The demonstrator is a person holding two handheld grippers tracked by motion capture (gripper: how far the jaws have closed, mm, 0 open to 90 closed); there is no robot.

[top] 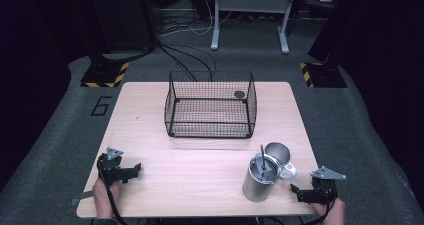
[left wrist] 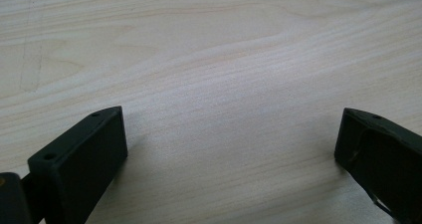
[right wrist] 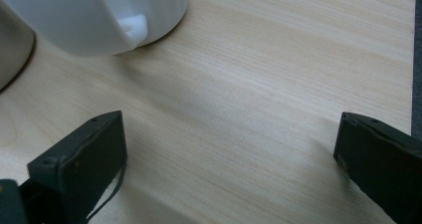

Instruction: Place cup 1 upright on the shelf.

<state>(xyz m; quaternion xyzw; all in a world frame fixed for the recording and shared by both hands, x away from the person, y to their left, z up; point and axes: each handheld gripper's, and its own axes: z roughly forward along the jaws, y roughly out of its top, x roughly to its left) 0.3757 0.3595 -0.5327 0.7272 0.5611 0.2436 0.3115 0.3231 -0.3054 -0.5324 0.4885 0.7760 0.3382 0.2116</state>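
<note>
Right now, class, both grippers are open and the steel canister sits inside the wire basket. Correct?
Not quite. The steel canister stands on the table, in front of the wire basket, as the high view shows. Both grippers are indeed open.

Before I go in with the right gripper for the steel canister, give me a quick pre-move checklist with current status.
1. Right gripper open, nothing between jaws: ok.
2. Left gripper open, over bare table: ok.
3. Steel canister upright: ok.
4. Rod sticks up from the canister; whether it is loose: cannot tell.
5. White mug stands close behind the canister, near the right gripper's path: not ok.
6. Wire basket upright, open top: ok.
</note>
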